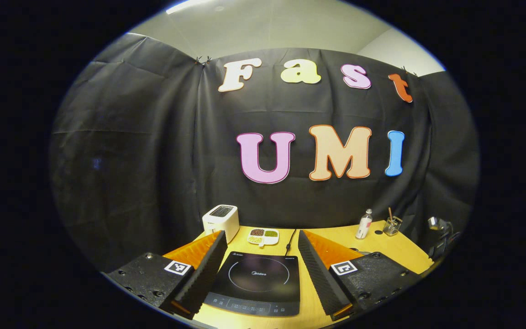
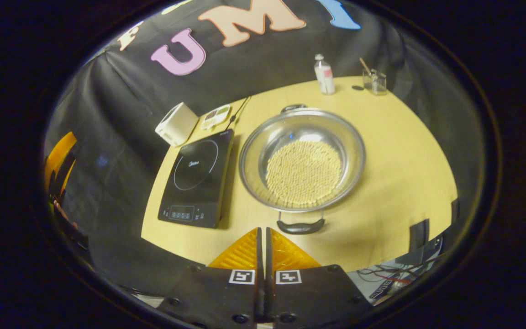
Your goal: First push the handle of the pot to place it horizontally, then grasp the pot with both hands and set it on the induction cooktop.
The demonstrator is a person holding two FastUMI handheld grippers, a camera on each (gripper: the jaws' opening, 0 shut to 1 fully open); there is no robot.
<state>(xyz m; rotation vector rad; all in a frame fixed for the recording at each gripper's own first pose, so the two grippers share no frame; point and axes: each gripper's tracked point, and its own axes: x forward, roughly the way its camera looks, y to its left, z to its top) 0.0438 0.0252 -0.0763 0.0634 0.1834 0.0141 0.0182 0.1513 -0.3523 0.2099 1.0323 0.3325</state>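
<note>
A shiny steel pot point(image 2: 302, 157) with a pale textured bottom stands on the wooden table point(image 2: 404, 151), just right of the black induction cooktop point(image 2: 197, 178). One black handle point(image 2: 300, 226) points toward me, the other point(image 2: 293, 108) toward the wall. My right gripper point(image 2: 263, 230) hovers above the table's near edge, shut with nothing in it, its tips a little left of the near handle. In the left gripper view, my left gripper point(image 1: 261, 237) is open and held low over the cooktop point(image 1: 256, 281). At the far left of the right gripper view, the left gripper point(image 2: 60, 167) is held off the table.
A white toaster point(image 1: 221, 220) and a small dish of beans point(image 1: 263, 236) sit behind the cooktop. A small bottle point(image 2: 324, 75) and a glass with a stick point(image 2: 375, 81) stand at the table's back right. Cables point(image 2: 393, 278) hang off the near right corner.
</note>
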